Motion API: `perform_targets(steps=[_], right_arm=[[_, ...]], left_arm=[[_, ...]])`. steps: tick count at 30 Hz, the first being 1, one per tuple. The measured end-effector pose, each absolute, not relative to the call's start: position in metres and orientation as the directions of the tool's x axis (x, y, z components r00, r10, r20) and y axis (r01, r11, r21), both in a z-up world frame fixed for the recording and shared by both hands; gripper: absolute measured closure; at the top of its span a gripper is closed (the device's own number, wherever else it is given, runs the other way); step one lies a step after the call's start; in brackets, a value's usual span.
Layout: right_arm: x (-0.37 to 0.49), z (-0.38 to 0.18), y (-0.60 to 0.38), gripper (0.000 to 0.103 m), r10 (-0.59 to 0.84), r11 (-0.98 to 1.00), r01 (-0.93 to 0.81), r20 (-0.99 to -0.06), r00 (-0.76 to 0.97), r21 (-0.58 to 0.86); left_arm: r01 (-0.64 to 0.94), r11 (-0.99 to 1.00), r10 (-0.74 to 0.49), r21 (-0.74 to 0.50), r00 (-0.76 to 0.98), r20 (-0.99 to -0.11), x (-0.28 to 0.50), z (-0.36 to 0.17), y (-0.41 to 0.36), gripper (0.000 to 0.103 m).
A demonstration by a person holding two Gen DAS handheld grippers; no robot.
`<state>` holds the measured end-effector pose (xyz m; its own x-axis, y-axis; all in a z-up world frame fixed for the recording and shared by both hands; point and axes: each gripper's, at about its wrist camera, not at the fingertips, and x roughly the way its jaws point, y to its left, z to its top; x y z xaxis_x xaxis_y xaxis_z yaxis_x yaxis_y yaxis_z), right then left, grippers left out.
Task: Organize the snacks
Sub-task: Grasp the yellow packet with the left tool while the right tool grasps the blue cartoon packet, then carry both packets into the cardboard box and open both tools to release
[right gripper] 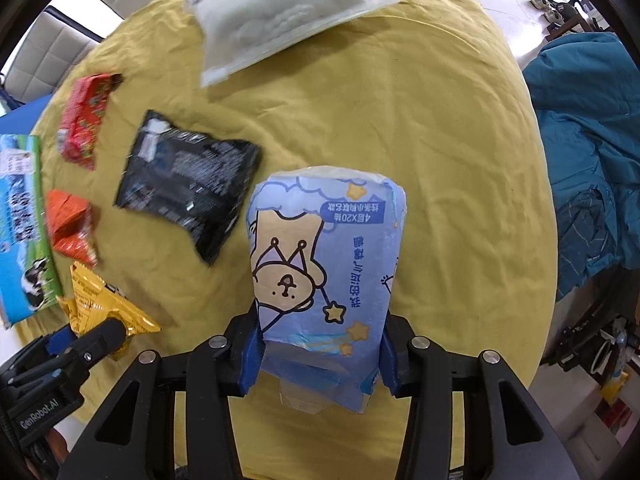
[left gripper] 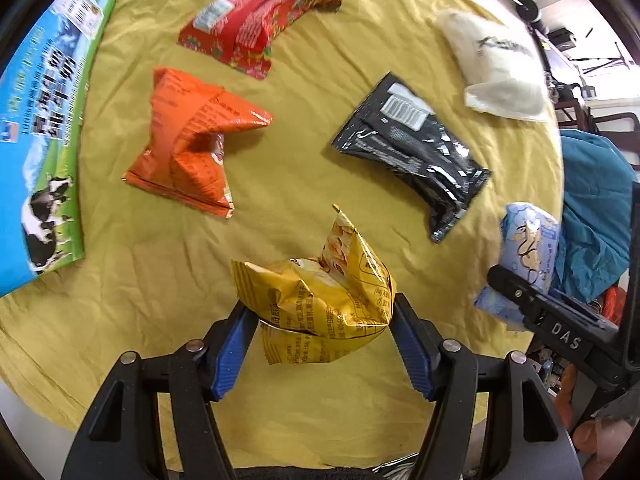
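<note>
Left gripper [left gripper: 322, 316]: its blue fingers [left gripper: 232, 344] pinch the yellow snack bag [left gripper: 320, 300] at the lower centre of the left wrist view, raised a little over the yellow cloth [left gripper: 280, 184].
Right gripper [right gripper: 320, 344]: its fingers press both sides of the blue pack [right gripper: 324, 256], which fills the centre of the right wrist view.
Waiting snacks: orange bag [left gripper: 188, 148] centre left, red bag [left gripper: 256, 20] at top, black bag [left gripper: 416, 144] centre right, white pouch [left gripper: 496, 68] upper right.
Left edge: a blue and green carton [left gripper: 44, 140] lies flat.
Handling: the yellow bag looks light, crinkly and probably slippery; a hold across its puffed middle seems safest, with gentle force so the contents do not break.
Blue pack: it looks soft and squeezable; its long sides suit the grasp.
</note>
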<state>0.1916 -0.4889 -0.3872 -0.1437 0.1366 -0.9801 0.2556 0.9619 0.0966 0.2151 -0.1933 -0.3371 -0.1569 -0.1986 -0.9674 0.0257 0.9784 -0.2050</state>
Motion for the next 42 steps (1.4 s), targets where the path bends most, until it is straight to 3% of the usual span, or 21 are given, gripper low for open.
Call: perform_targets(steps=[12, 22, 30, 42], right_arm=[[0.160, -0.291, -0.439, 0.054, 0.255, 0.955, 0.161, -0.967, -0.011, 0.250], [0.207, -0.198, -0.295, 0.054, 0.370, 0.929, -0.035, -0.923, 0.105, 0.368], [0.272, -0.192, -0.159, 0.054, 0.375, 0.925, -0.118, -0.919, 0.121, 0.362], [0.358, -0.281, -0.040, 0.054, 0.279, 0.951, -0.146, -0.960, 0.035, 0.271]], left_arm=[[0.046, 0.958, -0.285, -0.285, 0.004, -0.959, 0.216, -0.225, -0.115, 0.039], [0.000, 0.956, -0.294, -0.295, 0.071, -0.953, 0.245, -0.182, 0.023, 0.039], [0.016, 0.976, -0.220, -0.219, 0.025, -0.975, 0.314, -0.211, 0.132, 0.039], [-0.003, 0.933, -0.353, -0.359, -0.200, -0.914, 0.398, -0.310, 0.181, 0.039]])
